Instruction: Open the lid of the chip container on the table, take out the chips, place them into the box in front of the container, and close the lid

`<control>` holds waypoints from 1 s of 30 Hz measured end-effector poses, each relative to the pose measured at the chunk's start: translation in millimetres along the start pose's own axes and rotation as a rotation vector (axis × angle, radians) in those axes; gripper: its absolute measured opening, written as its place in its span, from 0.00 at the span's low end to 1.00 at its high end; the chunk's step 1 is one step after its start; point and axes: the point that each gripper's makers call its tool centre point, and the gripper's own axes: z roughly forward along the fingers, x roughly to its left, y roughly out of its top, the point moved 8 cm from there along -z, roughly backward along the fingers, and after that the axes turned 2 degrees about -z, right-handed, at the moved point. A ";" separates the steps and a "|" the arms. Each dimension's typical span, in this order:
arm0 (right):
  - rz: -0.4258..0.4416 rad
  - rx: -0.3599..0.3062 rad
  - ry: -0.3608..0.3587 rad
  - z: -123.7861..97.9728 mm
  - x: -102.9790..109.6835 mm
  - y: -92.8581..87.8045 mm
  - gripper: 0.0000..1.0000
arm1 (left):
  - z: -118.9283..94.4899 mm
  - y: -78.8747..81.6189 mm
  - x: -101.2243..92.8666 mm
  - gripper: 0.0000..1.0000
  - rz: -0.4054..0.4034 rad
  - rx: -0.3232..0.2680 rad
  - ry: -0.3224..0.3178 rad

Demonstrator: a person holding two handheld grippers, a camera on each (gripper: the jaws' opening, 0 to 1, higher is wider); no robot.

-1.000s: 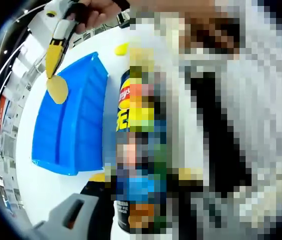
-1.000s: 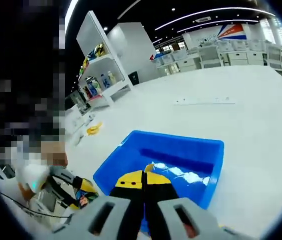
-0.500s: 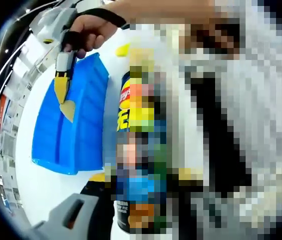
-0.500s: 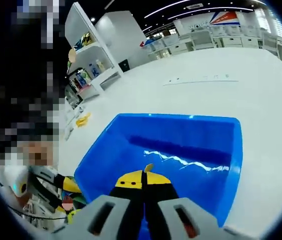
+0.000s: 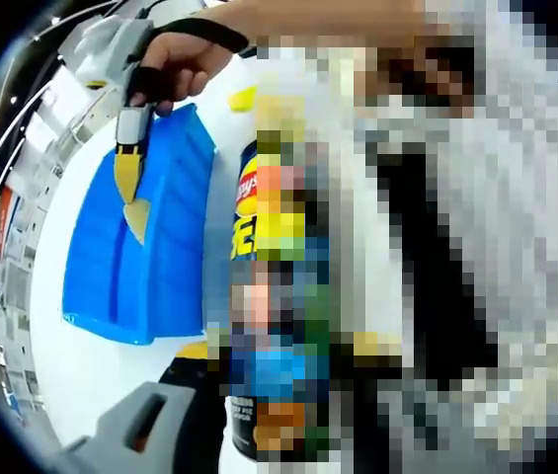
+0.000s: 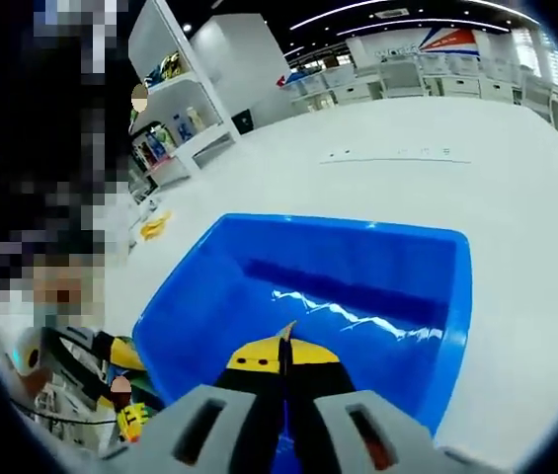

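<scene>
The chip can [image 5: 246, 193] lies along the middle of the left gripper view, and my left gripper [image 5: 283, 348] is shut around its lower part. The blue box [image 5: 140, 257] sits just left of the can. My right gripper [image 5: 126, 188] reaches over the box from the upper left, shut on a pale chip [image 5: 138, 218] that hangs from its yellow tips. In the right gripper view, my right gripper [image 6: 281, 348] is low over the blue box [image 6: 358, 286], with the chip's edge [image 6: 285, 330] poking out between the shut jaws. The can [image 6: 130, 419] shows at the lower left.
A small yellow object [image 5: 242, 97] [image 6: 153, 226] lies on the white table [image 6: 516, 197] beyond the box. A person's hand [image 5: 175, 61] holds the right gripper. White shelves [image 6: 175, 99] stand far behind the table.
The right gripper has carried the chip from the box's far edge down over the inside of the box. The left gripper and can have stayed put.
</scene>
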 end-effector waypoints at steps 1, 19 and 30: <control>-0.002 0.000 0.000 -0.3 -0.7 0.3 0.05 | 0.0 0.0 0.0 0.47 0.000 0.000 0.000; -0.186 -0.301 0.156 -54.1 21.0 12.9 0.06 | -0.2 0.2 -0.4 0.47 0.000 -0.004 -0.001; -0.315 -0.409 0.194 -111.0 16.0 -5.3 0.13 | -0.4 0.5 -0.9 0.47 -0.002 -0.008 -0.002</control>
